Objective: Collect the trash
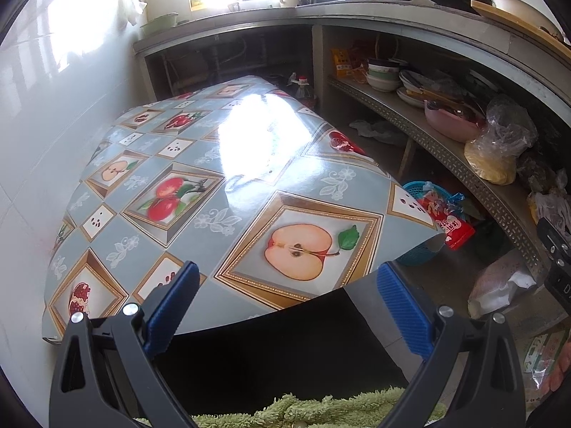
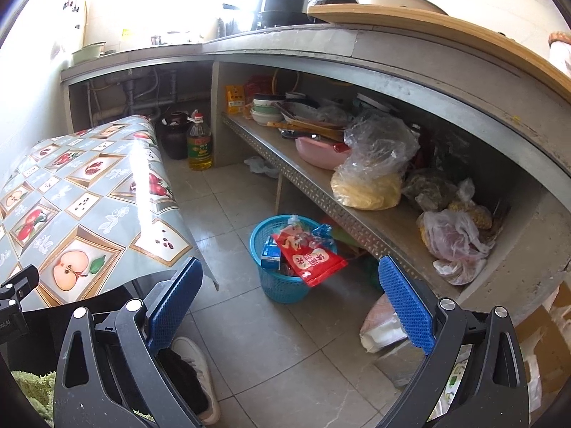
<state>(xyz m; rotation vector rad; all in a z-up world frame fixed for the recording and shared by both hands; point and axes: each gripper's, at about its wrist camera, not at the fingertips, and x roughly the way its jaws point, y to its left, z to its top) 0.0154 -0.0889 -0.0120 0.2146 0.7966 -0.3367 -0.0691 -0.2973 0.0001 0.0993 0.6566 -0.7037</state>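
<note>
A blue plastic basket [image 2: 282, 287] stands on the tiled floor beside the table and holds trash: a red snack bag [image 2: 314, 262], a small blue carton [image 2: 270, 252] and a blue wrapper [image 2: 322, 232]. The basket also shows in the left wrist view [image 1: 417, 251], half hidden behind the tablecloth corner, with the red bag [image 1: 450, 223] sticking out. My right gripper [image 2: 289, 303] is open and empty, above the floor just in front of the basket. My left gripper [image 1: 285, 306] is open and empty over the near edge of the fruit-pattern tablecloth [image 1: 200, 192].
A low shelf [image 2: 321, 192] under the concrete counter holds bowls, a pink basin [image 2: 317, 155] and plastic bags [image 2: 374, 164]. An oil bottle [image 2: 200, 142] and a dark jar stand at the back. A white sack [image 2: 382, 324] lies on the floor. A white shoe [image 2: 200, 374] is near my right gripper.
</note>
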